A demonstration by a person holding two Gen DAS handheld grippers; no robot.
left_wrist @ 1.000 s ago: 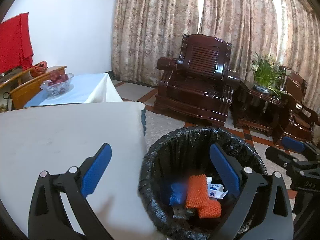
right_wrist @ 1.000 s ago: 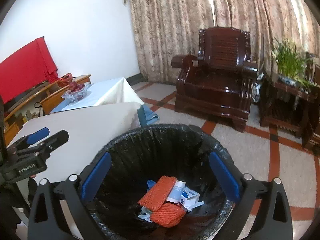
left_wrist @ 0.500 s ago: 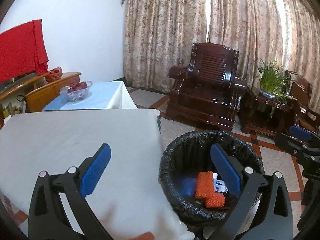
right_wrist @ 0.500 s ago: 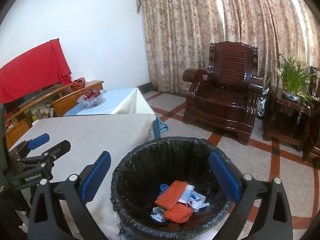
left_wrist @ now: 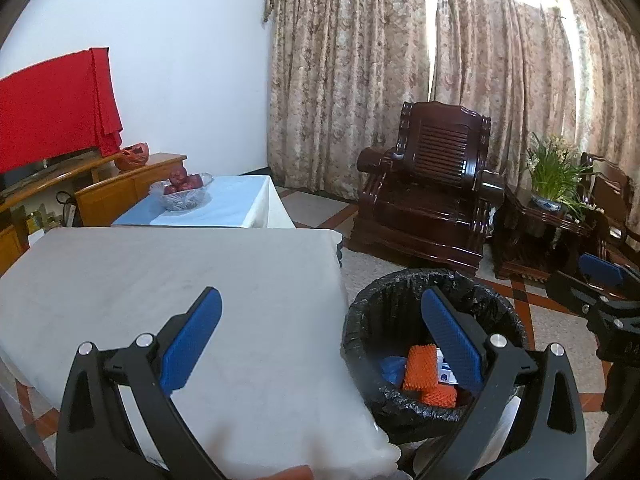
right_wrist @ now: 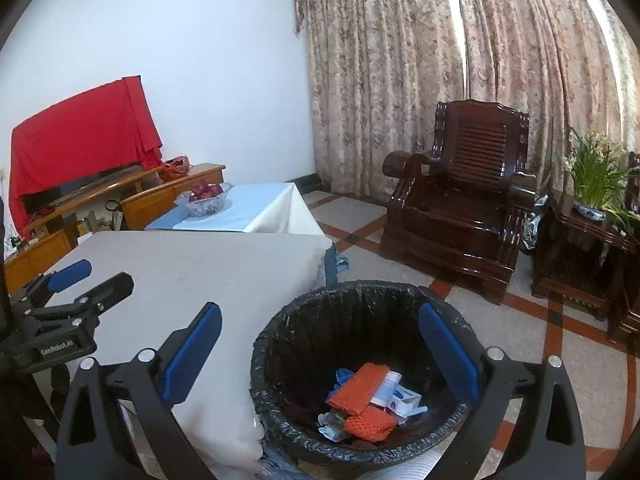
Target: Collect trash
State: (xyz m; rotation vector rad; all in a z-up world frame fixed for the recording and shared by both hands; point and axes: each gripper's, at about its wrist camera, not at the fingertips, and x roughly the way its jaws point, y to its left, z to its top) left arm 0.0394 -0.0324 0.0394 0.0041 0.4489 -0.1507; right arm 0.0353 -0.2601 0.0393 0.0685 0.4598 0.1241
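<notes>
the left gripper [left_wrist: 320, 336], black-framed with blue rubber pads, is spread wide and carries nothing; it hangs above the near edge of the table draped in a plain white cloth [left_wrist: 168, 276], with its right finger over the bin. the right gripper [right_wrist: 320, 344], the same make, is likewise released and empty, poised above the round bin lined with a black plastic bag [right_wrist: 360, 296].

the bin stands on the tiled floor just beside the table's corner. inside it lie 2 pieces of orange foam netting [right_wrist: 358, 388], a small white and blue carton [right_wrist: 402, 398], a white tube-like item and some blue and pale scraps. that is where the trash is now: down in the bag, apart from both grippers.

the white cloth shows no litter anywhere in either view. a sliver of something orange [left_wrist: 296, 472] peeks at the bottom edge of the left view; what it is cannot be told.

judging by this, the dropping step looks finished and the task seems near its end. the next move calls for scanning the table and floor for leftovers, and checking that orange sliver; if it is trash, 1 gripper must swing back, close on it, and carry it over the bin rim before letting go.
</notes>
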